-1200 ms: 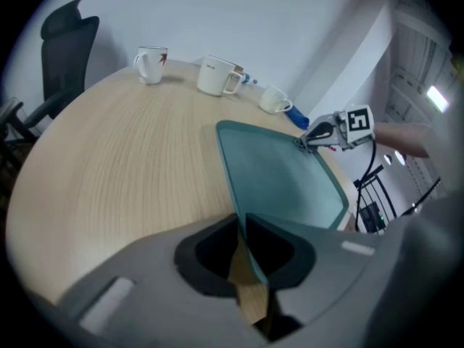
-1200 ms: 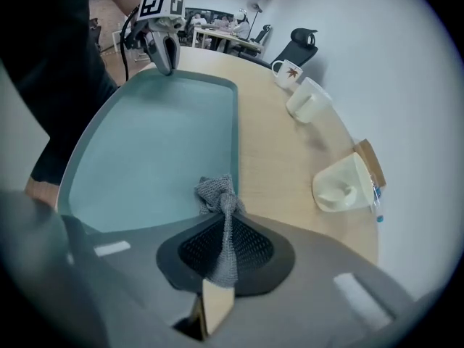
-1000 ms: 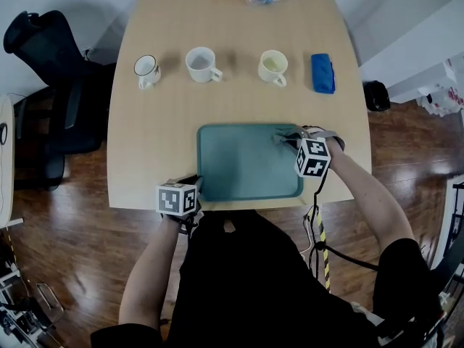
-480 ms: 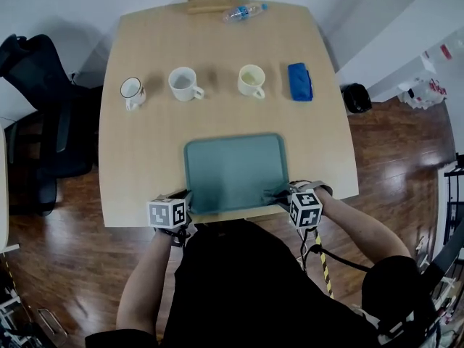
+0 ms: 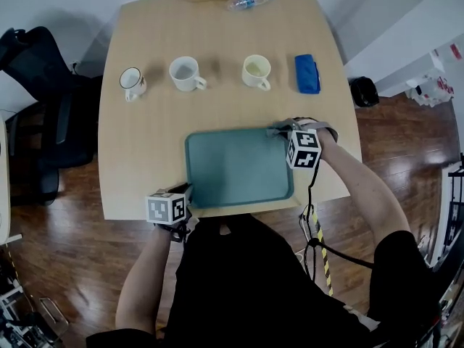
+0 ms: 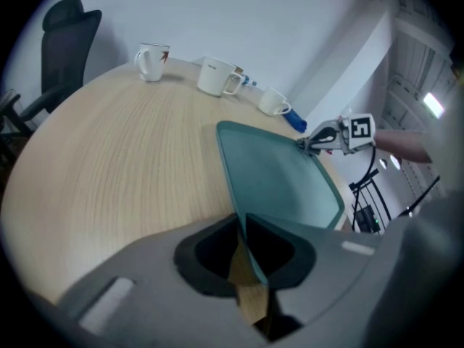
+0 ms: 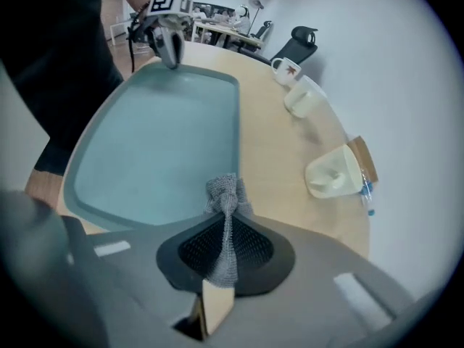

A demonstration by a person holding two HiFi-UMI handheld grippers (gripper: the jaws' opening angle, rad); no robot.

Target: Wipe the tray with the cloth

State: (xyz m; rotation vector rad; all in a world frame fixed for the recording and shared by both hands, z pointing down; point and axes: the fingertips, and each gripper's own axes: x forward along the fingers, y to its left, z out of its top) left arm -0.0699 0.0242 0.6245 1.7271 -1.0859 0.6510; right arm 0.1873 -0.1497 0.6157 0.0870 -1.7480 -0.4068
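A teal tray [image 5: 235, 165] lies on the wooden table near its front edge. My left gripper [image 5: 185, 191] is shut on the tray's front-left rim [image 6: 246, 245], its jaws closed over the edge. My right gripper [image 5: 281, 132] is shut on a grey cloth [image 7: 223, 216], which hangs from the jaws onto the tray's far-right corner [image 7: 225, 85]. From the left gripper view the right gripper [image 6: 308, 142] shows at the tray's far edge. From the right gripper view the left gripper [image 7: 168, 46] shows at the opposite corner.
Three mugs [image 5: 187, 72] stand in a row across the table behind the tray, with a folded blue cloth [image 5: 307, 73] to their right. A plastic bottle [image 5: 249, 0] and a wooden block lie at the far edge. A black chair [image 5: 43, 107] stands left of the table.
My right gripper with the cloth swept from the tray's far-right corner down to its near-right corner and back up to the far-right corner. The left gripper kept its hold on the rim.
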